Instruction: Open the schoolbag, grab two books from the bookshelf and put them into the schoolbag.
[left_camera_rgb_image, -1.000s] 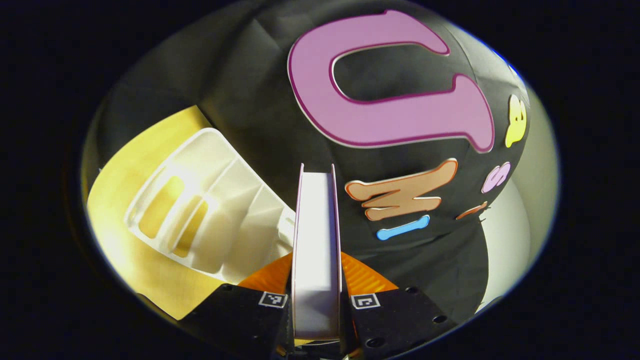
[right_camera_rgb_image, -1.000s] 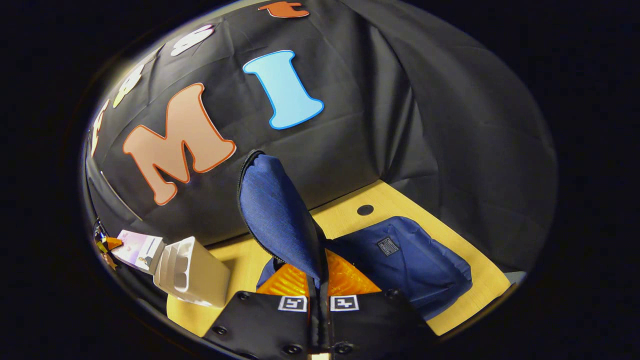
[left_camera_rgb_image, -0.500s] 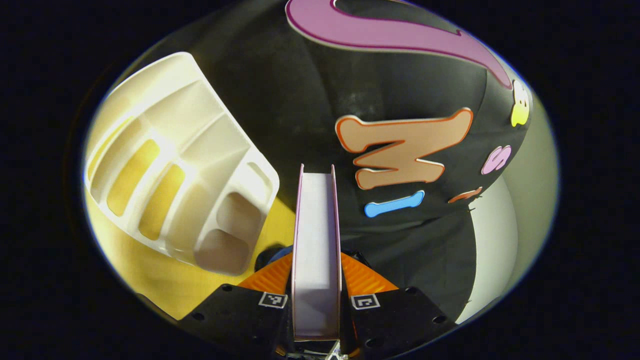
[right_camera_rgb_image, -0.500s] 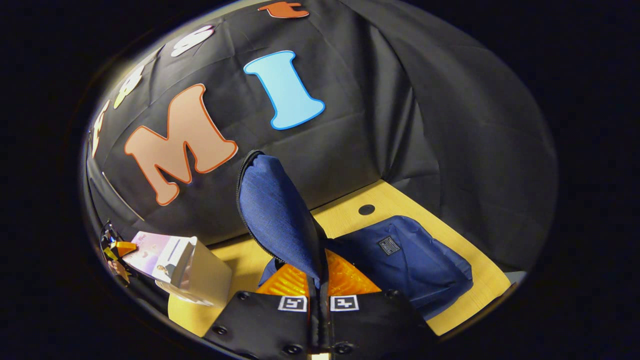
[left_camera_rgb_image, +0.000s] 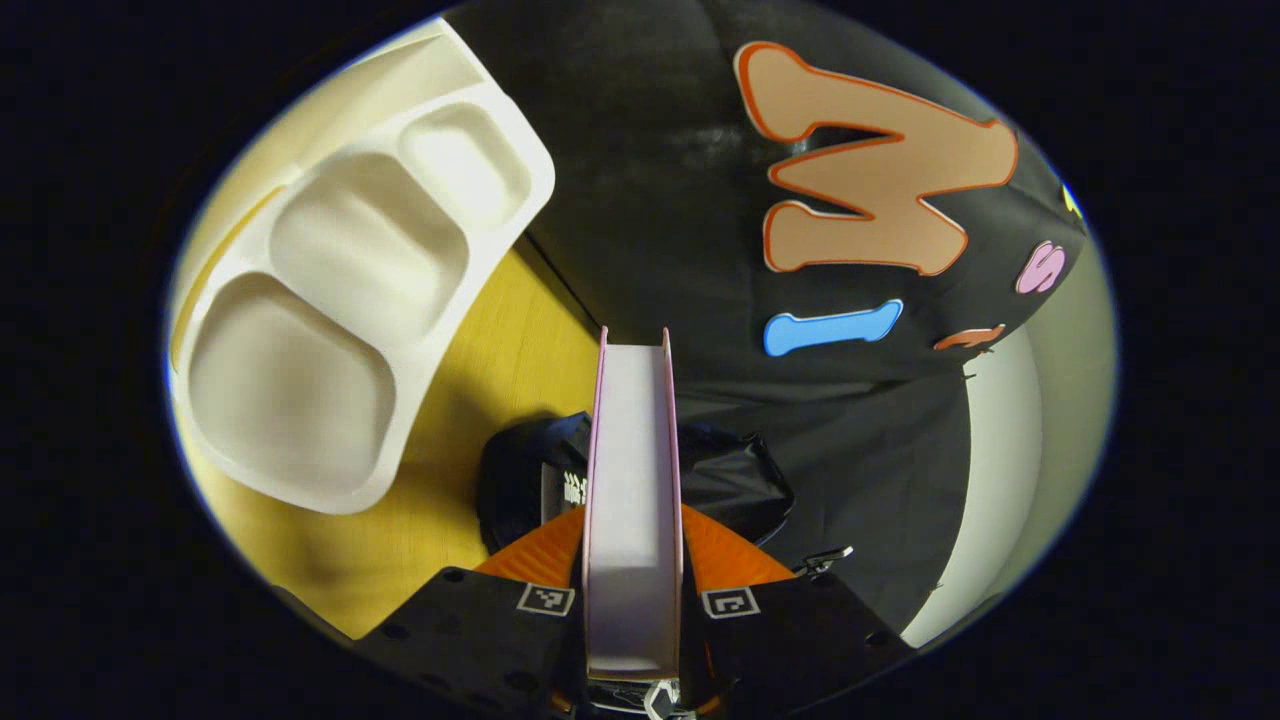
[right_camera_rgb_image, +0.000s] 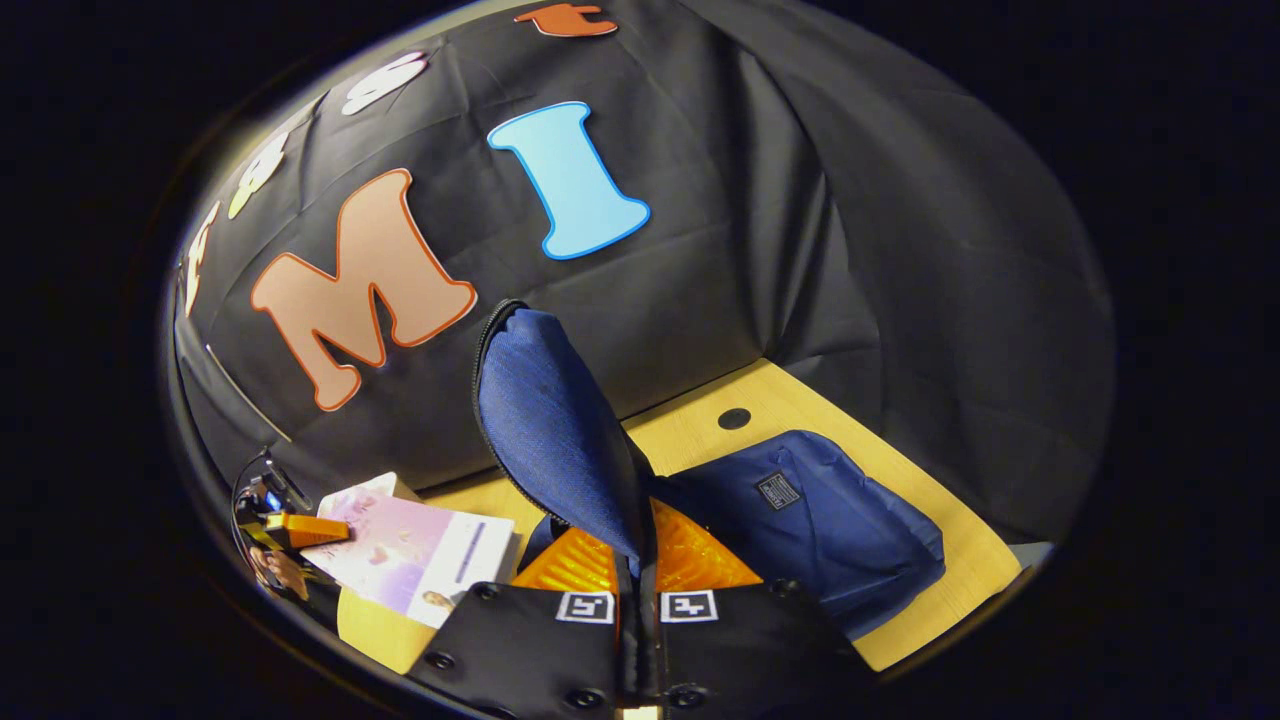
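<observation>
I am clamping the left gripper on a pale lilac-covered book beside the empty white plastic bookshelf, while the right gripper, closed on the navy fabric schoolbag's flap, is holding it open, so loading is just beginning

Black cloth hangs as the booth's wall ahead of the right tongs, creased and folded, and draws into a corner off to their right. Below it lies a yellow wood-grain counter, with a small dark round hole near the cloth's foot. In the left gripper view the same cloth rises ahead of the left tongs, the counter glows warm to their left, and a pale plain wall stands beyond the cloth's edge to their right.
</observation>
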